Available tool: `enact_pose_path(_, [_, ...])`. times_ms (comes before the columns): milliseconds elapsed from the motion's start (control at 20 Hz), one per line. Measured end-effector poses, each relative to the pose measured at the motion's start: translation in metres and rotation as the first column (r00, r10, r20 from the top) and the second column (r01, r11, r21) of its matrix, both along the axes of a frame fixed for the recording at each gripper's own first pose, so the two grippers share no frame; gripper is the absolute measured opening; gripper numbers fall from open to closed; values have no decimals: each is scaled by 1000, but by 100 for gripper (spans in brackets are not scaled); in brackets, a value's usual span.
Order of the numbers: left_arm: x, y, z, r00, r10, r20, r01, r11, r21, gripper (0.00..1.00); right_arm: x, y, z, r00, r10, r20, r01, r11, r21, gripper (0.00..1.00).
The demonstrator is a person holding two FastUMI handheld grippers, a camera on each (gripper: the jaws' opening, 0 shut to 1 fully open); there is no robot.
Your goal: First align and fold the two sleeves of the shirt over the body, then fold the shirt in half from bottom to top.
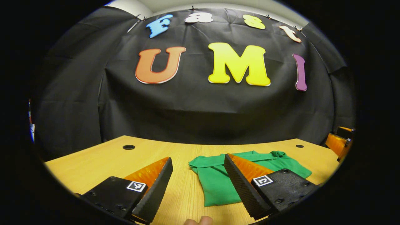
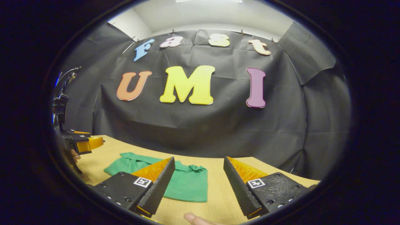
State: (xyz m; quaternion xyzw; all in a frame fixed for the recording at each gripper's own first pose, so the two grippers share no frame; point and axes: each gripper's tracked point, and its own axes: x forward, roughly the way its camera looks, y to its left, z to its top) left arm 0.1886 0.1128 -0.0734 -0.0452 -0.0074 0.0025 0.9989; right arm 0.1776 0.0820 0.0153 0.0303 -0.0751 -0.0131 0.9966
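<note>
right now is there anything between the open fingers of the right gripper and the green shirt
No. In the right gripper view the right gripper is open over bare wooden table, and the green shirt lies just past its left finger, nothing between.

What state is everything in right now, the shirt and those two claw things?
Shirt: lying flat on the table, sleeves appear folded in, not held by either gripper.
Left gripper: open, above the table with the shirt ahead, gripping nothing.
Right gripper: open, gripping nothing, shirt to its left.

The left claw's finger [image 1: 240, 184] hides part of the shirt [image 1: 215, 181].
</note>
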Motion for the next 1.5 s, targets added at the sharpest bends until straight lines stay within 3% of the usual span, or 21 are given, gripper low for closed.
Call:
enact_pose_path(200, [-90, 2, 37, 999, -2, 44, 1, 1000, 29, 100, -86, -21, 13, 999, -30, 15, 31, 999, -15, 95])
enact_pose_path(450, [-196, 0, 44, 1000, -1, -6, 1, 999, 48, 100, -192, -42, 33, 999, -26, 38, 26, 1000, 3, 95])
enact_pose_path(600, [-234, -6, 39, 997, -17, -69, 22, 998, 67, 100, -238, -43, 29, 1000, -12, 18, 13, 999, -43, 95])
enact_pose_path(750, [-250, -9, 58, 998, -15, -65, 21, 996, 88, 100, -257, -38, 17, 999, 3, -41, -7, 995, -104, 93])
enact_pose_path(850, [-254, -21, 79, 1000, -26, -15, 28, 994, 103, 99, -265, -38, 21, 998, 10, -58, -16, 995, -97, 97])
enact_pose_path(900, [-254, -29, 84, 999, -43, 1, 43, 994, 103, 100, -267, -39, 27, 999, 10, -48, -14, 996, -88, 95])
enact_pose_path(1200, [-267, -47, 87, 995, -96, 31, 93, 992, 88, 100, -264, -41, 39, 999, -30, -26, 26, 992, -122, 96])
enact_pose_path(1500, [-259, -37, 74, 997, -83, -4, 83, 995, 61, 100, -253, -21, 24, 996, 8, -90, -19, 992, -122, 95])
